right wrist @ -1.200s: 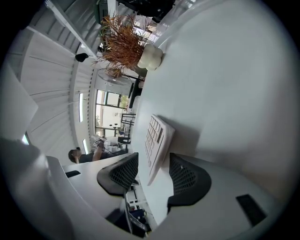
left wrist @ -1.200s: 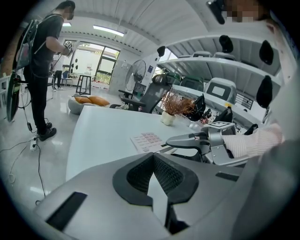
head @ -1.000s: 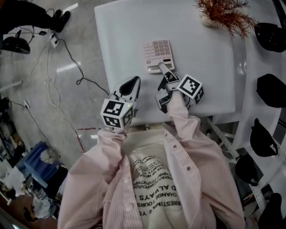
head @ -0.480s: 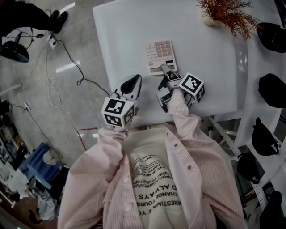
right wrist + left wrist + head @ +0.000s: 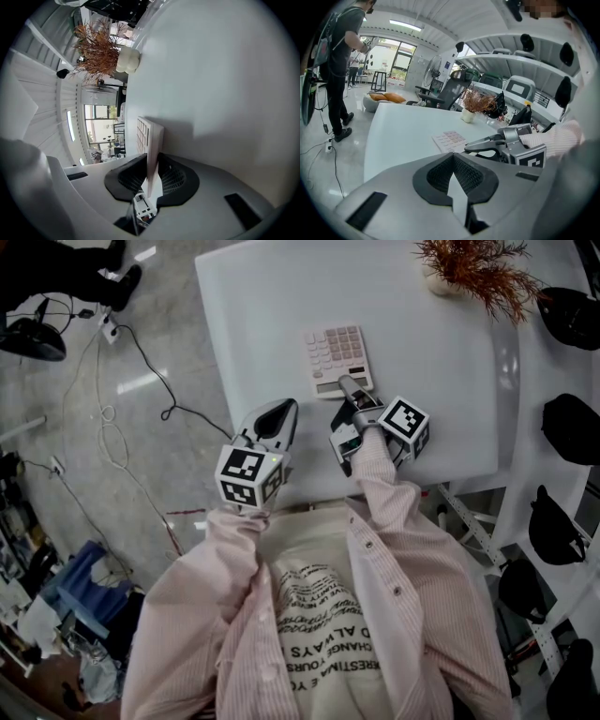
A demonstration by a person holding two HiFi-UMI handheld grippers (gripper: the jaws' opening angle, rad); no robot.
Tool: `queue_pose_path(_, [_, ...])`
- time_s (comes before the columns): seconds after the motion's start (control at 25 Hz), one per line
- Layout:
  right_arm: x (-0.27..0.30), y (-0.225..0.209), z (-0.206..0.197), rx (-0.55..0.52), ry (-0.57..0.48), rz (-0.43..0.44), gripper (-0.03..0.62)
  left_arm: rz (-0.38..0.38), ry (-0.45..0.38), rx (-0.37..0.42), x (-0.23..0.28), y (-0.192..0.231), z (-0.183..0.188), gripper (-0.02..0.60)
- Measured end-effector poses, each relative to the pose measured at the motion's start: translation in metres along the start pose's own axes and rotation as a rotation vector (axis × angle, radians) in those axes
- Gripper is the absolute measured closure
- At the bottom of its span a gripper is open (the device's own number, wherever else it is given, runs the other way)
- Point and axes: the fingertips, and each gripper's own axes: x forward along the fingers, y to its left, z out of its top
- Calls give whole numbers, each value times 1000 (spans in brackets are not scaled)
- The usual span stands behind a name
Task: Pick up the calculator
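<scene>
The pale pink calculator [image 5: 335,354] lies on the white table [image 5: 431,381], with its display end toward me. My right gripper [image 5: 346,383] reaches over that near edge. Its jaws have just been closing, with the calculator between them. In the right gripper view the calculator [image 5: 151,133] stands edge-on between the black pads [image 5: 174,177], which press on both faces. My left gripper [image 5: 281,411] hovers at the table's front edge, left of the calculator, shut and holding nothing. The left gripper view shows the calculator [image 5: 451,139] and the right gripper [image 5: 487,142] beyond its jaws.
A dried reddish plant in a white pot [image 5: 472,268] stands at the table's far right corner. Black caps [image 5: 569,427] hang on a white rack to the right. Cables [image 5: 112,418] trail over the floor to the left, where a person [image 5: 338,70] stands.
The right gripper's jaws have closed onto the calculator's near edge and rolled slightly. The left gripper has barely moved.
</scene>
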Motion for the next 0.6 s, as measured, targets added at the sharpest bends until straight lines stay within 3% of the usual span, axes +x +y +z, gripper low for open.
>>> queue_pose_path(0.6, [-10,14,1,-56,15,58,536,-11,-26,27,-4,-3,10,580])
